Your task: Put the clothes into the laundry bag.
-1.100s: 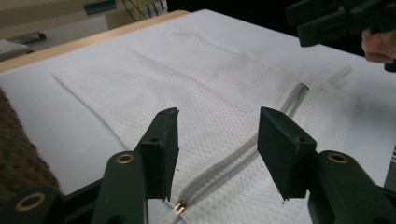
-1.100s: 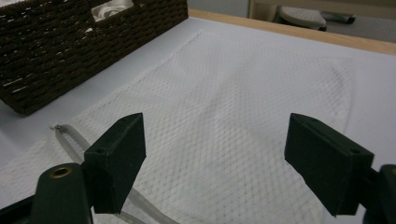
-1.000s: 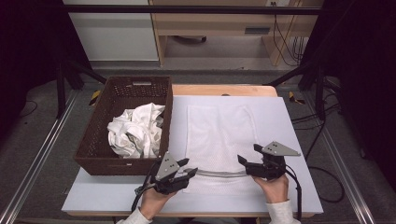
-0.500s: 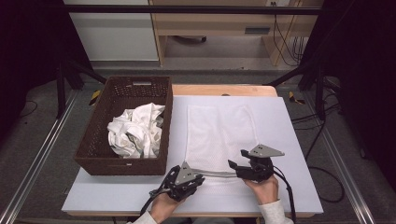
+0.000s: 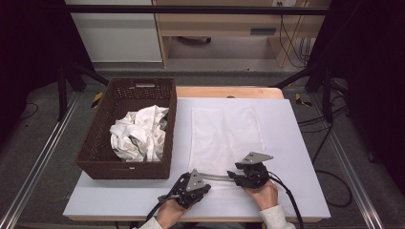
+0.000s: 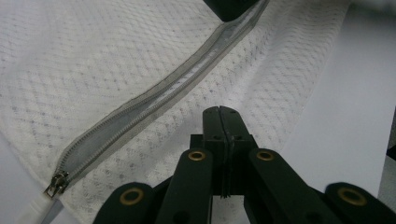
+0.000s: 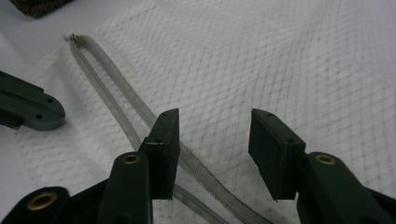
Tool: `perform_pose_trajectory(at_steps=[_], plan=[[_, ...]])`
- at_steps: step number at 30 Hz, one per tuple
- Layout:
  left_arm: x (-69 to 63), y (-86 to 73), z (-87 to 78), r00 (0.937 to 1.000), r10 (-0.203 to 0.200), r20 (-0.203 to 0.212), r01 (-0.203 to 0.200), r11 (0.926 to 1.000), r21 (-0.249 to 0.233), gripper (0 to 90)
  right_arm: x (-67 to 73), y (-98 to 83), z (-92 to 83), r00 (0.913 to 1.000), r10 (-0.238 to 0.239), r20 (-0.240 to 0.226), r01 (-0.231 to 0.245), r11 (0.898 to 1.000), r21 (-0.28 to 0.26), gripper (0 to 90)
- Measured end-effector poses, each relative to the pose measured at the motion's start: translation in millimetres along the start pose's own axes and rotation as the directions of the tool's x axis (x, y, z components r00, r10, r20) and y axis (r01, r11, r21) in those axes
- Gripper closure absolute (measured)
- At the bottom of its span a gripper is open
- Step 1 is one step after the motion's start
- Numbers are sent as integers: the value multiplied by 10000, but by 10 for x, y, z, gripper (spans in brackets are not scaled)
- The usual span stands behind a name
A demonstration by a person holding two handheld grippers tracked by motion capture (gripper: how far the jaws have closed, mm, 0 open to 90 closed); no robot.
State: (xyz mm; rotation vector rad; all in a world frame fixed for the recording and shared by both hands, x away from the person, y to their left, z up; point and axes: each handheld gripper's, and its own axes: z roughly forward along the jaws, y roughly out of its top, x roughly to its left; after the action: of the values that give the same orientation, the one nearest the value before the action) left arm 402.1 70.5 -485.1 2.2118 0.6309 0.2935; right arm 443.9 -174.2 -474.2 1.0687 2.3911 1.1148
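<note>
A white mesh bag (image 5: 227, 133) lies flat on the table, its grey zipper (image 6: 154, 100) running along the near edge with the pull (image 6: 56, 184) at one end. My left gripper (image 5: 205, 177) is low on the bag's near left corner. Its jaws have just been closing and now meet, tips (image 6: 219, 114) pinching mesh right beside the zipper. My right gripper (image 5: 232, 175) sits at the zipper's other end. Its jaws (image 7: 215, 149) have just been closing and stand half apart, with one pad (image 7: 163, 149) over the zipper band and only flat mesh between them.
A dark wicker basket (image 5: 95, 157) with crumpled white cloth (image 5: 138, 133) stands at the left, close to the bag. The white table cover (image 5: 296, 143) reaches to the right and near edges. A dark frame and cables surround the table.
Both grippers have come down onto the bag's near edge and drawn closer together. The left jaws went from apart to closed. The right jaws narrowed from wide to about half.
</note>
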Motion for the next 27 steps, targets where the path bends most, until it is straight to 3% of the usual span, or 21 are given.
perform_pose_trajectory(at_steps=[7, 13, 18, 24, 27], plan=[[-15, 1, 0, 10000, 24, -92, -24, 10000, 18, 887, -3, -49, 25, 9999, -19, -157, 28, 9987, 517, 637], [-17, -1, -1, 10000, 8, -83, -8, 10000, 14, 885, 4, -48, -3, 9992, -73, -396, 102, 9974, 719, 633], [-27, -1, -1, 9999, 47, -137, -47, 10000, 14, 875, 17, -61, 11, 9990, -431, -105, 437, 9971, 630, 690], [-26, 6, 5, 10000, 29, -70, -29, 10000, 7, 845, 2, -74, 33, 9996, -141, 238, 133, 9994, 331, 842], [-15, 26, 13, 9999, 62, -119, -62, 10000, 9, 817, -12, -69, 40, 9996, -114, 253, 106, 9995, 294, 871]])
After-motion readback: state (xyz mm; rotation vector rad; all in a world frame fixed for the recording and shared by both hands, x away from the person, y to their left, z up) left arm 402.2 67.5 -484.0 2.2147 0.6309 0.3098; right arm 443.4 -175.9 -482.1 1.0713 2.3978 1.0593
